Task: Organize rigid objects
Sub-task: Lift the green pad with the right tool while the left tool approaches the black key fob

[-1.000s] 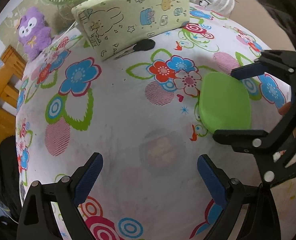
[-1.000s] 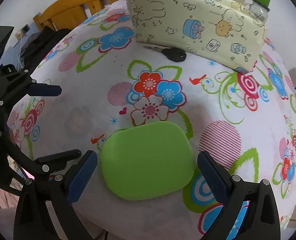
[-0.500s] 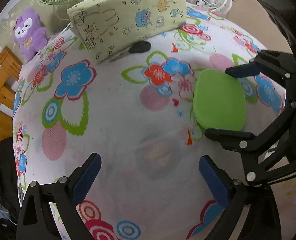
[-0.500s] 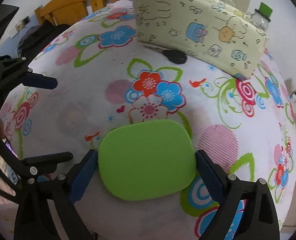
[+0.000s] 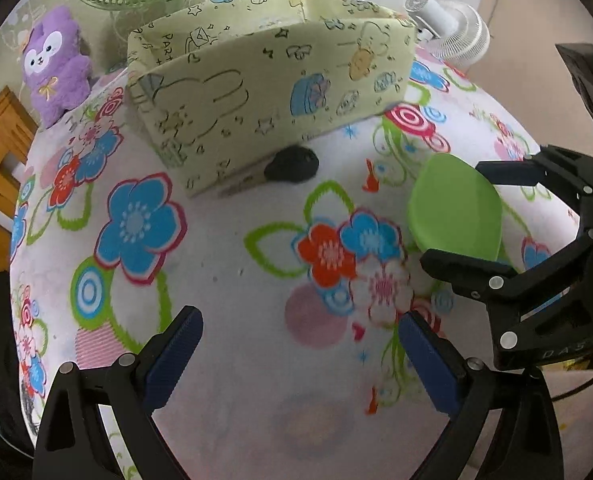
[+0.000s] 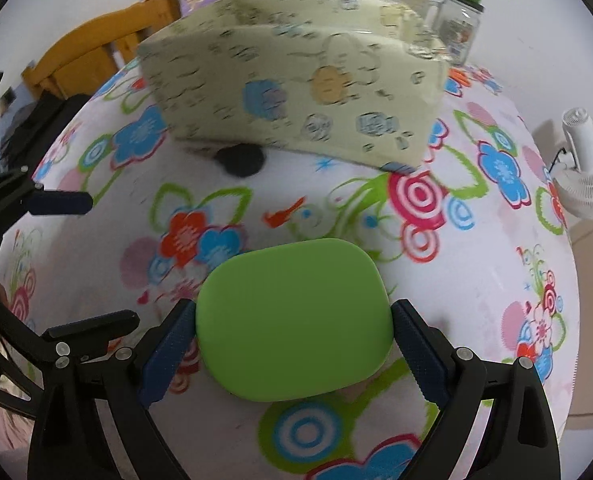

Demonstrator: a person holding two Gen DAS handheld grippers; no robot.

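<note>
Right tongs [image 6: 294, 340] clamped on green lid [image 6: 292, 320] above floral bench [image 6: 476, 300], pads against both edges; left tongs [image 5: 300, 354] open, empty.

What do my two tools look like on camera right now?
Both match: the left tool and right tool have black angular frames with silver screws and dark blue ribbed pads. No sleeves or cables are visible. Faint lettering shows on the right tool's body in the left view, unreadable.

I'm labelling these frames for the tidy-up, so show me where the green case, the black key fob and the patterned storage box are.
green case [image 6: 292, 320]: right wrist view, middle of its top face.
black key fob [image 5: 292, 165]: left wrist view, middle of its dark head.
patterned storage box [image 5: 256, 104]: left wrist view, its front wall.
</note>
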